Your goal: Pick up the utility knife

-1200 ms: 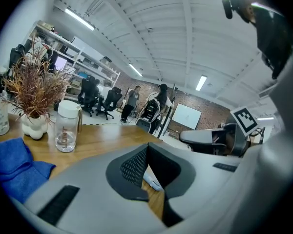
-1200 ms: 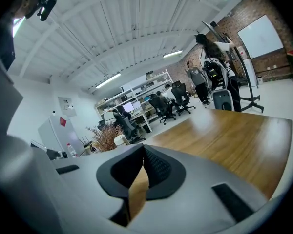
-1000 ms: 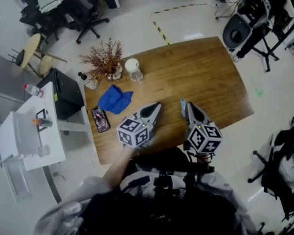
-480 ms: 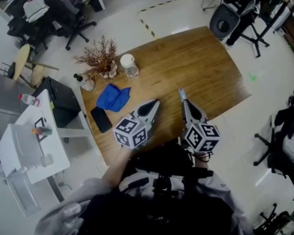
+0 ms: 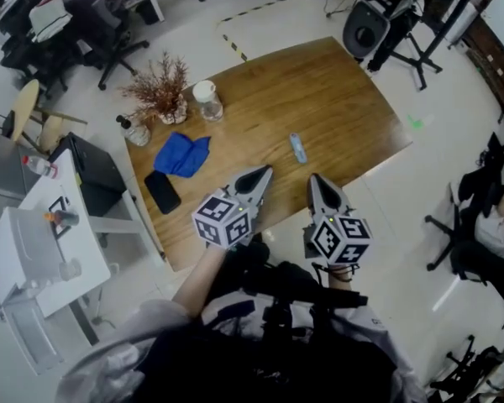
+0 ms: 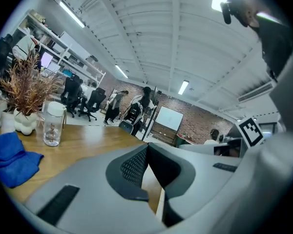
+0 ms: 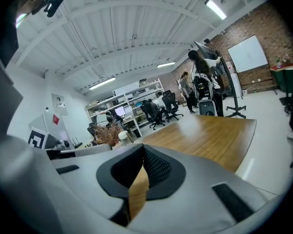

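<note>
Holding my left gripper (image 5: 263, 173) and right gripper (image 5: 312, 180) side by side over the near edge of the wooden table (image 5: 344, 99), I have both pairs of jaws closed tip to tip, with nothing between them. The utility knife (image 5: 297, 148) lies flat on the table ahead of the right gripper, untouched. A blue cloth (image 5: 182, 154) and a phone (image 5: 162, 191) lie further left.
</note>
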Tool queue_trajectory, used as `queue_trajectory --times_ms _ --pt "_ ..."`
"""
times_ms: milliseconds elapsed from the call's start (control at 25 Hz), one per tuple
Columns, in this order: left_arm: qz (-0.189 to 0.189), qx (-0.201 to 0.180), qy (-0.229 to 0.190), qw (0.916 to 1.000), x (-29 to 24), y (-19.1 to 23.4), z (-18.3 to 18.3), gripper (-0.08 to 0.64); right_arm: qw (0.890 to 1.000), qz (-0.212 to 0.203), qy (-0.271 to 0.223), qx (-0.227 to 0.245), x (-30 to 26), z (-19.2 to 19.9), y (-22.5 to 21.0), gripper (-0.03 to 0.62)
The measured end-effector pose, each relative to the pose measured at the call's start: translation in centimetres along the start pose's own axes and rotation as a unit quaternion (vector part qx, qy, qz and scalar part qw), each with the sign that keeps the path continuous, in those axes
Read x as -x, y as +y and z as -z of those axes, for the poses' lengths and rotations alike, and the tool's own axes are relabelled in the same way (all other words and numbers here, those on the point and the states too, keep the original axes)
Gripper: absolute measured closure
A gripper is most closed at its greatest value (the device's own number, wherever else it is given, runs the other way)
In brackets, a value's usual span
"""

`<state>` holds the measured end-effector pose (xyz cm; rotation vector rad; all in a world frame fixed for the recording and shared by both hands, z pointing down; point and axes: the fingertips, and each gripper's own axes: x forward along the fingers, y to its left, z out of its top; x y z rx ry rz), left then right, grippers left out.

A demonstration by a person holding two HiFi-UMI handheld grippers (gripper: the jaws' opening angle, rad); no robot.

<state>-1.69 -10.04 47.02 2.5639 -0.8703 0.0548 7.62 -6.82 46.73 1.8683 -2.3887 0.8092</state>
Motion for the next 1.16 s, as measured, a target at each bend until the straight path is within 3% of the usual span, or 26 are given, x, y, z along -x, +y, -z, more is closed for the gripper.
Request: queue_trajectory --times_ms 440,680,1160 --pt "-0.029 -0.006 -0.001 0.9996 3.1 -9.6 4.3 0.56 1.0 -0.027 0.004 0.0 10.1 2.2 -1.4 0.578" --pt "-0.048 -0.01 -0.006 0.9988 5.4 -9.7 4.3 0.56 0.999 -0.052 0.004 0.001 10.5 3.2 0.5 0.578" --pt "-0.019 -0.024 0.002 0.9995 7.4 -9.6 3.7 0.56 0.999 -0.033 -0.016 -0.002 10.7 3.2 2.9 0.578"
